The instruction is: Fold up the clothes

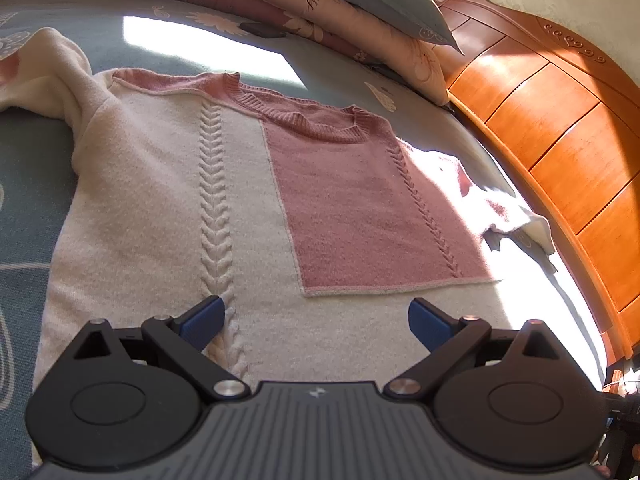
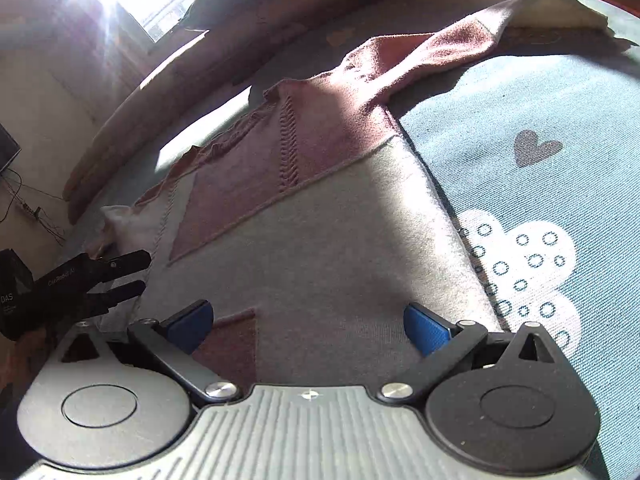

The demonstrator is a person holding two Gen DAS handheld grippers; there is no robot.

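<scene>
The cream and pink cable-knit sweater [image 1: 168, 208] is laid flat on the blue patterned bedsheet [image 2: 540, 92]. Left gripper [image 1: 316, 320] is held spread over its hem, right gripper [image 2: 306, 322] likewise, nothing grasped. Far sleeve's partly washed out by glare.

One cream-and-pink cable-knit sweater [image 1: 168, 184] lies on one blue patterned bed sheet [image 1: 24, 168]. Two floral pillows [image 1: 360, 8] sit far, beside one orange wooden headboard [image 1: 552, 128]. Two tools are visible: left tool [image 1: 316, 320], right tool [image 2: 308, 320].
</scene>
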